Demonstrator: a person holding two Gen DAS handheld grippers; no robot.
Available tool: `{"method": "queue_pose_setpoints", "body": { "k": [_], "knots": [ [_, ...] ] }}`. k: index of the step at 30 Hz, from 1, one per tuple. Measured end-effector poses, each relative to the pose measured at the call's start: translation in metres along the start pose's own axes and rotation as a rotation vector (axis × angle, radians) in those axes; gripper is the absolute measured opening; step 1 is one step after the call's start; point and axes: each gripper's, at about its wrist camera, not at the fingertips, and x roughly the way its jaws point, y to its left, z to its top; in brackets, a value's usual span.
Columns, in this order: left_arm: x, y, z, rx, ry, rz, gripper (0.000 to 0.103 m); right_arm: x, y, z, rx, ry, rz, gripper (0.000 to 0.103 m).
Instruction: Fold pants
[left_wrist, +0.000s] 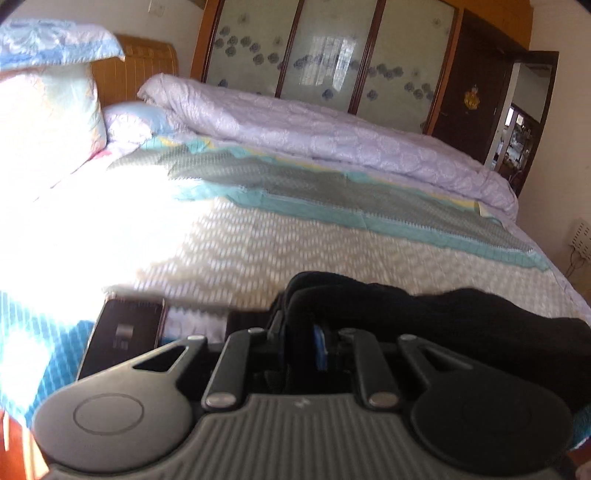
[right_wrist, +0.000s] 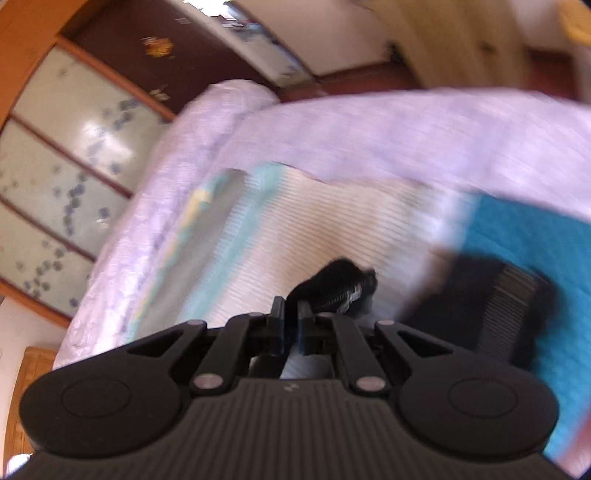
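Observation:
The pants are black. In the left wrist view they (left_wrist: 461, 314) drape from my left gripper (left_wrist: 295, 321) off to the right, just above the patterned bedspread (left_wrist: 258, 251). The left jaws are shut on a fold of the black cloth. In the right wrist view my right gripper (right_wrist: 291, 317) is shut on a bunched black end of the pants (right_wrist: 336, 284), with a ribbed band showing. More black cloth (right_wrist: 480, 306) lies blurred to the right. The view is tilted and motion-blurred.
A rolled lilac quilt (left_wrist: 332, 140) lies along the bed's far side, pillows (left_wrist: 48, 107) at the head. A dark phone-like slab (left_wrist: 122, 332) lies on the bed left of the left gripper. A wardrobe with glass doors (left_wrist: 332, 48) stands behind.

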Motion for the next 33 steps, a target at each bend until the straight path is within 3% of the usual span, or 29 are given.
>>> {"method": "queue_pose_setpoints", "body": {
  "k": [2, 3, 4, 5, 6, 7, 8, 14, 17, 20, 25, 29, 31, 33],
  "knots": [
    [0.000, 0.005, -0.022, -0.021, 0.071, 0.006, 0.022, -0.011, -0.043, -0.018, 0.071, -0.009, -0.054, 0.005],
    [0.002, 0.007, -0.030, -0.024, 0.096, 0.025, 0.034, -0.012, -0.061, -0.026, 0.099, -0.004, -0.103, 0.005],
    [0.004, 0.010, -0.035, -0.031, 0.122, 0.055, 0.057, -0.013, -0.073, -0.031, 0.113, -0.004, -0.145, 0.007],
    [0.002, 0.014, -0.039, -0.044, 0.137, 0.080, 0.061, -0.016, -0.085, -0.035, 0.137, -0.020, -0.138, 0.001],
    [-0.002, 0.018, -0.040, -0.070, 0.141, 0.075, 0.061, -0.020, -0.089, -0.037, 0.175, -0.037, -0.109, 0.002],
    [-0.007, 0.024, -0.040, -0.108, 0.141, 0.054, 0.061, -0.024, -0.088, -0.038, 0.194, -0.053, -0.104, 0.009],
    [-0.013, 0.029, -0.039, -0.148, 0.134, 0.035, 0.061, -0.028, -0.082, -0.037, 0.176, -0.068, -0.108, 0.013],
    [-0.031, 0.052, -0.013, -0.281, 0.059, -0.024, 0.063, -0.033, -0.028, -0.031, -0.023, -0.100, -0.021, 0.017],
    [-0.038, 0.067, 0.006, -0.341, -0.005, -0.061, 0.067, -0.024, -0.009, -0.039, -0.065, -0.068, 0.012, 0.024],
    [-0.040, 0.081, 0.019, -0.383, -0.057, -0.071, 0.071, -0.012, 0.002, -0.048, -0.105, -0.012, 0.047, 0.024],
    [0.010, 0.064, 0.040, -0.244, 0.020, -0.053, 0.068, 0.006, 0.017, -0.071, -0.181, 0.083, 0.067, 0.024],
    [0.070, 0.043, 0.047, -0.159, 0.128, -0.092, 0.065, 0.013, 0.031, -0.093, -0.199, 0.129, 0.104, 0.024],
    [0.100, 0.030, 0.042, -0.098, 0.230, -0.110, 0.041, 0.014, 0.038, -0.104, -0.224, 0.152, 0.122, 0.024],
    [0.121, 0.022, 0.031, -0.063, 0.313, -0.075, 0.016, 0.015, 0.045, -0.121, -0.265, 0.171, 0.127, 0.025]
  ]
}}
